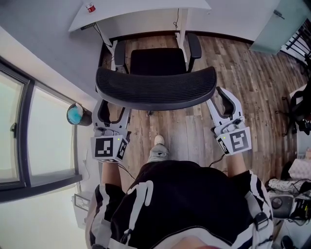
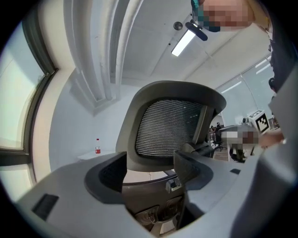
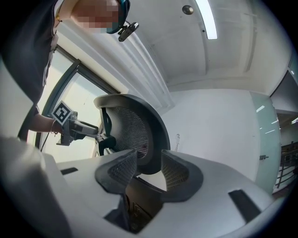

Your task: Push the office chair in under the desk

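Observation:
The black mesh office chair (image 1: 155, 87) faces the white desk (image 1: 141, 12), its seat (image 1: 158, 61) partly under the desk top. Both my grippers are behind the backrest, one at each end. The left gripper (image 1: 112, 111) is open just behind the left end. In the left gripper view the backrest (image 2: 170, 128) stands beyond the gripper (image 2: 148, 169), whose pads (image 2: 106, 174) touch nothing. The right gripper (image 1: 224, 103) is open at the right end. In the right gripper view the backrest's edge (image 3: 153, 148) lies between the spread jaws of the gripper (image 3: 148, 169), unpressed.
A small red bottle (image 1: 90, 7) stands on the desk's left part. A window wall (image 1: 29, 136) runs along the left, with a round blue object (image 1: 75, 114) near it. Wooden floor (image 1: 252, 82) spreads to the right, where another dark chair (image 1: 301, 107) stands.

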